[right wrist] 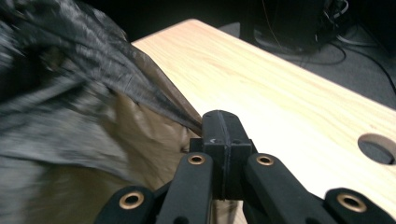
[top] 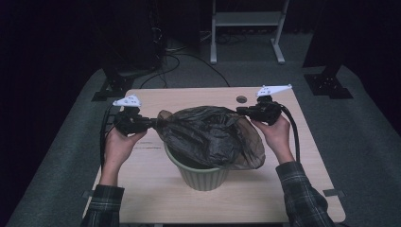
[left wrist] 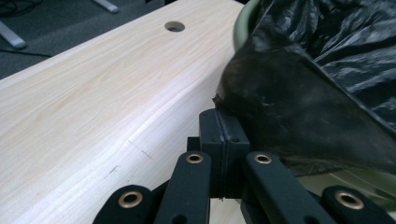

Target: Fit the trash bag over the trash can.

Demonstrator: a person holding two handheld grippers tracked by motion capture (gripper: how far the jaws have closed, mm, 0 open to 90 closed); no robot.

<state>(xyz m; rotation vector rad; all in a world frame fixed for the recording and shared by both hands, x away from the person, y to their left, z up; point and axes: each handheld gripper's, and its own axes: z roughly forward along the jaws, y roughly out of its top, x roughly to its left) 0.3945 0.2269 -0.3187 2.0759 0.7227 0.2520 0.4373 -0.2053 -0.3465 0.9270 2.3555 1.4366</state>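
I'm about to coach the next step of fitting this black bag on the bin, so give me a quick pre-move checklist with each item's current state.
1. Left gripper shut on the black bag, its edge pinched between the jaws: ok.
2. Right gripper shut on the bag's opposite edge: ok.
3. Bag stretched between both grippers above the green bin: ok.
4. Bag edge folded over the bin's rim all round: not ok, it is bunched on top.
5. Bin upright on the wooden table: ok.
6. Bag free of tears: cannot tell.
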